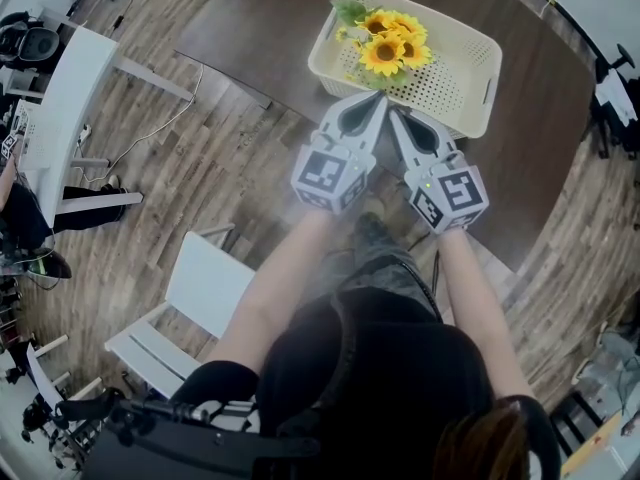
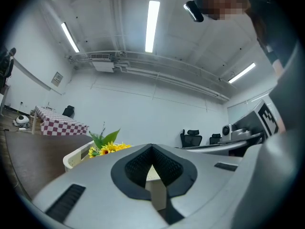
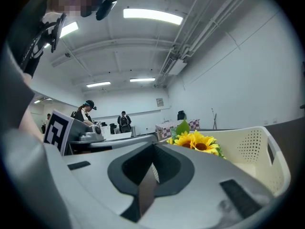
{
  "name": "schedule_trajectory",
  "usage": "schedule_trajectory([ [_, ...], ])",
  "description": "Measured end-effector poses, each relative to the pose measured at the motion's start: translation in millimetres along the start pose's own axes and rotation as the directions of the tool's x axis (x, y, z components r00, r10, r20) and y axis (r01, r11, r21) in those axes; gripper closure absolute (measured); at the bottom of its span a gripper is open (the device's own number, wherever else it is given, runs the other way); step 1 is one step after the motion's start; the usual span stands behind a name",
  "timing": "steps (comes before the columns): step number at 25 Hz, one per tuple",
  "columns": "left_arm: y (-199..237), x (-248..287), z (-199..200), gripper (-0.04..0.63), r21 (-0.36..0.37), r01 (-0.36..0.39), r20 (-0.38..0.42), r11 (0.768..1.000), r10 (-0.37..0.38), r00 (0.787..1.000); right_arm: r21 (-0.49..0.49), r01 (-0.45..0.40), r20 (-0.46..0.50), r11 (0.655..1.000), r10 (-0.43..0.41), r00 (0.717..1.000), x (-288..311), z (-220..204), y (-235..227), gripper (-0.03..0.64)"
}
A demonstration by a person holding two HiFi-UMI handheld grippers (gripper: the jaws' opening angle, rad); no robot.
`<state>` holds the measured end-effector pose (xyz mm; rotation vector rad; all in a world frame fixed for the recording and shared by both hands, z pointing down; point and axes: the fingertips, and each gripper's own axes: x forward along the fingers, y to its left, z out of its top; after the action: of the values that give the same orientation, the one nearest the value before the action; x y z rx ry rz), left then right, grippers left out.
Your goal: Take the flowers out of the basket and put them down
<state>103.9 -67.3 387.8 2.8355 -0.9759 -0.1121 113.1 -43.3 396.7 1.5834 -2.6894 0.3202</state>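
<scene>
We hold the left claw and right claw closed and empty, beside the cream perforated basket of yellow sunflowers.

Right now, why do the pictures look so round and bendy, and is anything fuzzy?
Head view: the wide lens curves the floorboards near the edges; flowers and basket look sharp. Left gripper view: dark round border, left gripper up close looks soft. Right gripper view: ceiling lights glare white, flowers clear.
</scene>
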Motion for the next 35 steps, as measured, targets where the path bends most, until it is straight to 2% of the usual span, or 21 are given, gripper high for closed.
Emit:
schedule_trajectory([
  [11, 1.2, 14.6, 14.7, 0.583, 0.010, 0.004, 0.033, 1.000, -0.004, 0.999, -0.040, -0.003, 0.021, 0.999, 0.004, 1.000, 8.3, 29.3, -16.8, 0.615],
  [17, 7.1, 20.0, 14.0, 0.583, 0.006, -0.004, 0.028, 1.000, 0.004, 1.000, -0.049, 0.022, 0.022, 0.999, -0.021, 1.000, 13.8, 40.4, -41.0, 0.615],
  [22, 14.3, 24.8, 27.3, 0.583, 0.009, -0.018, 0.057, 1.000, 0.018, 0.998, -0.043, 0.051, 0.017, 0.998, -0.050, 0.999, 19.4, 46.4, -64.1, 0.615],
  [28, 22.3, 33.3, 38.7, 0.583, 0.020, -0.032, 0.077, 0.999, 0.030, 0.997, -0.039, 0.080, -0.023, 0.996, -0.081, 0.996, 27.9, 46.4, -90.7, 0.615],
  [35, 33.2, 35.0, 32.9, 0.583, 0.022, -0.060, 0.063, 0.998, 0.059, 0.996, 0.027, 0.128, -0.158, 0.991, -0.122, 0.980, 41.4, 23.4, -123.1, 0.611],
])
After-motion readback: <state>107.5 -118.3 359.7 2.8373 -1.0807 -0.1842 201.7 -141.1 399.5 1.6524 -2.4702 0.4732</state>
